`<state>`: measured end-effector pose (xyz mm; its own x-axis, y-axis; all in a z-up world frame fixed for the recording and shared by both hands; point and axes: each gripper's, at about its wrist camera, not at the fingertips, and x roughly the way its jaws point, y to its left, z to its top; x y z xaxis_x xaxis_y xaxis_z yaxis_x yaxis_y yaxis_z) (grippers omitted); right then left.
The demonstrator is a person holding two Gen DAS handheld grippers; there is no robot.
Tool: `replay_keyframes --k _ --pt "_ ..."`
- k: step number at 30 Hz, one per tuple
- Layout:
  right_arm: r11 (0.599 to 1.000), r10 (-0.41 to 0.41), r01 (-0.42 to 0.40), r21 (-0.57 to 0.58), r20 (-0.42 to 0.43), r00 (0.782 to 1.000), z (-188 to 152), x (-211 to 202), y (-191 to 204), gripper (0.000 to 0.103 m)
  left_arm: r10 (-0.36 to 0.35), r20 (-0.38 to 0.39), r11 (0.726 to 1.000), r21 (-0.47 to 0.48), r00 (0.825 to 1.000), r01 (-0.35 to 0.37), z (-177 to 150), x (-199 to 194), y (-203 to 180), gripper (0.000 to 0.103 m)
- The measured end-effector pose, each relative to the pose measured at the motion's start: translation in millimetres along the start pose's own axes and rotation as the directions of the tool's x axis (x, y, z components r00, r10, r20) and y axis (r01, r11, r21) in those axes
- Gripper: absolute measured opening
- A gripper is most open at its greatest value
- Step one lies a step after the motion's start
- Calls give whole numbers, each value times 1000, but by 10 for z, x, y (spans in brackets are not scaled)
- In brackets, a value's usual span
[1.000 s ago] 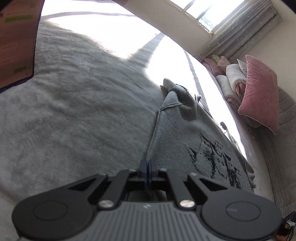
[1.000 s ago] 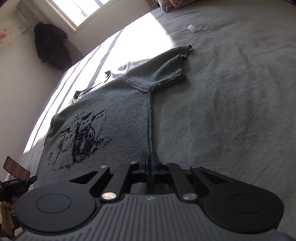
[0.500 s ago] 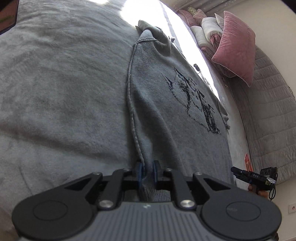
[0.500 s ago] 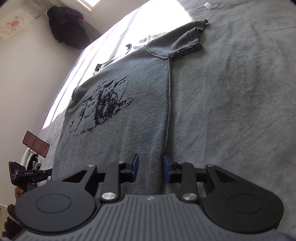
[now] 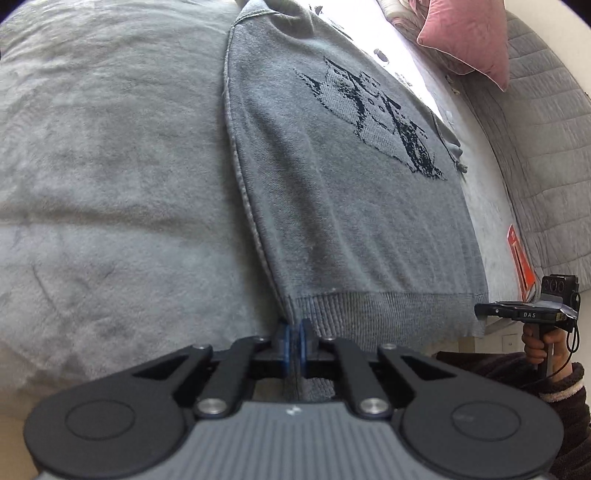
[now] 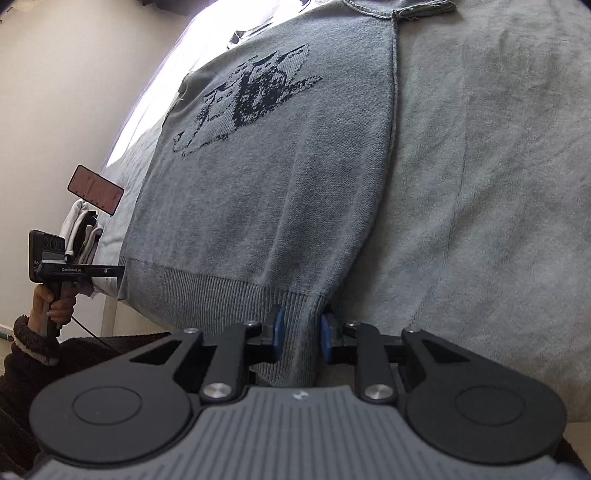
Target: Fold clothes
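Observation:
A grey knit sweater (image 5: 332,203) with a dark cat motif lies flat, front up, on the grey bed blanket (image 5: 110,184). Its ribbed hem is nearest me. My left gripper (image 5: 294,338) is at the hem's left corner, jaws closing, blue pads pressed on the ribbing. In the right wrist view the same sweater (image 6: 266,192) runs away from my right gripper (image 6: 299,332). The hem's right corner sits bunched between its jaws, which are still apart and closing. The far sleeve ends and collar are cut off at the top.
A pink pillow (image 5: 469,33) leans on the quilted grey headboard (image 5: 546,147) at the far right. The bed edge lies just under both grippers. A person's hand (image 6: 55,302) holds the other device at the left. A phone (image 6: 96,190) stands beside it.
Both grippers slid back along the side seams to the hem and tipped downward. Both opened from shut. The left has closed on its corner, and the right stays apart around its corner.

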<state>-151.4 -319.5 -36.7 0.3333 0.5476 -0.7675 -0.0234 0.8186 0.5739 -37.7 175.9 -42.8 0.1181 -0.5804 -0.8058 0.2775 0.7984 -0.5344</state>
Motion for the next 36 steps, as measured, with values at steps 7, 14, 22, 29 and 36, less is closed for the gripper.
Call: replay_keyframes --k 7,14,22,29,36 --pt "999 -3 6 -46 60 998 -111 -354 42 6 -1 32 998 55 999 -1 -118 -304 -9 4" --pt "994 -103 102 -31 -12 995 -78 -72 -18 6 31 -20 1000 -1 999 -31 -104 -55 173 5" --pt "994 -108 108 -24 -10 994 72 -234 -50 17 26 25 1000 -17 999 -26 55 -258 210 25" --pt "989 -143 145 -27 61 988 402 -381 41 39 68 170 996 -61 983 -59 560 -371 167 48" --pt "982 -175 183 -38 156 972 897 -299 252 39 178 264 978 -156 948 -140 1133 -136 97 49"
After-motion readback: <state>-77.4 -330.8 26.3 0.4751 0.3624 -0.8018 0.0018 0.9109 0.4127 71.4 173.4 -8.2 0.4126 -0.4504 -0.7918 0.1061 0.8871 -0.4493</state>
